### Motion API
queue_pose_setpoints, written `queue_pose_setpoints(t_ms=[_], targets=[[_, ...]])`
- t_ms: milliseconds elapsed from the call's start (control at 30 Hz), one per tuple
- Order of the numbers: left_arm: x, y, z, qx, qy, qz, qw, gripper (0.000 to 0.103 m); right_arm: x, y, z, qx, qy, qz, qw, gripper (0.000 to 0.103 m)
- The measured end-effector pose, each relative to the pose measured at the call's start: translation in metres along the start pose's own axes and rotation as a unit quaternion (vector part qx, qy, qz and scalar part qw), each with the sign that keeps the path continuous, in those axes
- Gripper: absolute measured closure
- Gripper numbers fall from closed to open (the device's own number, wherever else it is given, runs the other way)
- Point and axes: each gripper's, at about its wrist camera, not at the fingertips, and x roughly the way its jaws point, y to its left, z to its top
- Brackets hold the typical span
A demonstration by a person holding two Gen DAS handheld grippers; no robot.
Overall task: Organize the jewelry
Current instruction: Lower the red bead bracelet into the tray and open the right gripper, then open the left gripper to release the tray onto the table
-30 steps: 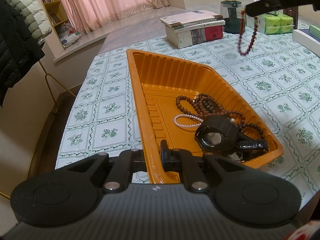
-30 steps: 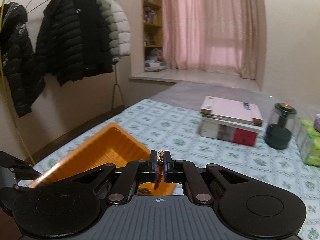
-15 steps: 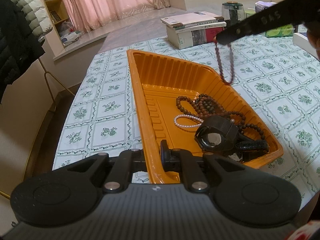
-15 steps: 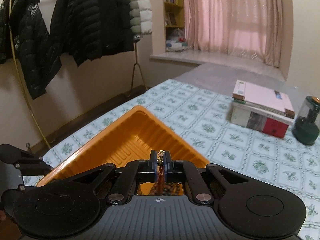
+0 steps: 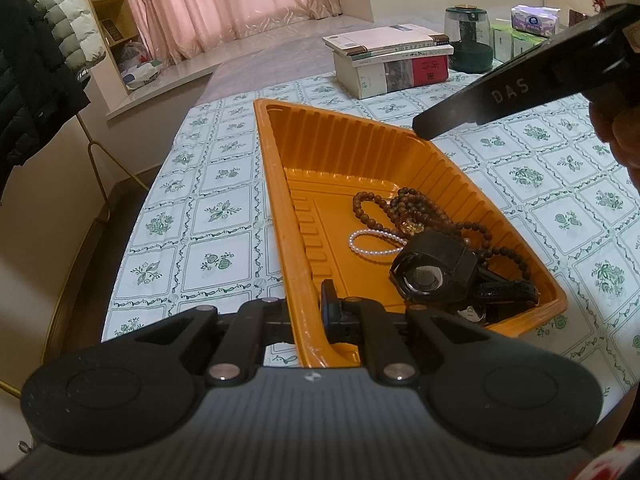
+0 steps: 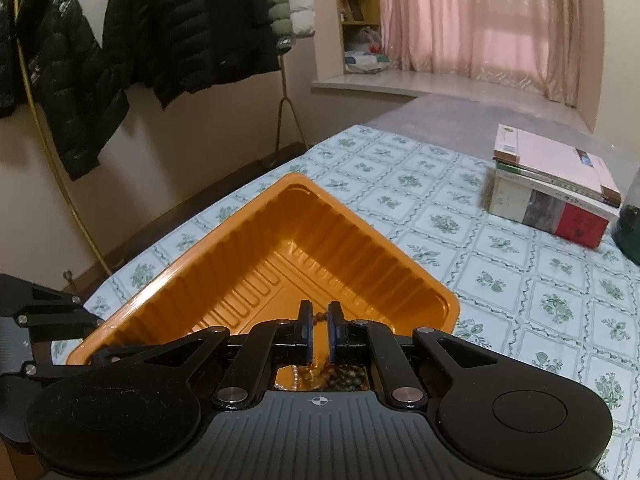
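An orange tray [image 5: 280, 184] lies on the flowered tablecloth. It holds brown bead strings [image 5: 364, 208], a pearl bracelet [image 5: 372, 242] and a black watch [image 5: 432, 276]. A dark reddish bracelet with a golden bead [image 5: 408, 222] rests on the bead pile. My left gripper [image 5: 306, 310] is shut on the tray's near rim. My right gripper [image 6: 319, 314] hovers over the tray's right side. Its jaws are opening, with a gap between the blue pads [image 6: 306, 332]. A few beads show through the gap, and the pads do not press on them. From the left wrist view nothing hangs from the right gripper [image 5: 428, 126].
A stack of books [image 5: 394, 60], a dark green jar [image 5: 468, 44] and tissue packs [image 5: 532, 20] stand at the table's far end. Dark jackets on a rack [image 6: 160, 32] hang beyond the table's left edge. A person's hand [image 5: 616, 136] is at the right.
The right gripper came down and leftwards over the tray. The reddish bracelet that hung from its shut jaws no longer hangs there, and the jaws have parted. The left gripper stayed put.
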Motion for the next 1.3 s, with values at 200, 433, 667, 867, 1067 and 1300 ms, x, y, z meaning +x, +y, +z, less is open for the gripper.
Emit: queue_pose_setpoints(t_ms=[200,433,667,867,1067,1300], targets=[[0.001,0.002,-0.001,-0.006,0.0,-0.002,1.0,0.094,-0.014,-0.013,-0.009,0.022,-0.007,-0.015,1.0,0.062],[0.002,0.013,-0.006,-0.039,-0.001,-0.021,0.999,0.093,-0.032,-0.033,-0.037,0.085,-0.001,-0.038,0.996,0.056],[0.007,0.03,-0.018,-0.094,0.004,-0.046,0.9945,0.092,-0.051,-0.036,-0.069,0.124,0.014,-0.045,0.991,0.055],[0.009,0.047,-0.032,-0.147,0.008,-0.062,0.9872,0.081,-0.065,-0.034,-0.091,0.162,0.016,-0.052,0.985,0.055],[0.006,0.068,-0.048,-0.2,0.003,-0.062,0.9777,0.079,-0.071,-0.032,-0.108,0.181,0.023,-0.059,0.981,0.055],[-0.024,0.067,-0.055,-0.205,-0.021,-0.03,0.978,0.065,-0.084,-0.028,-0.126,0.205,0.028,-0.066,0.976,0.052]])
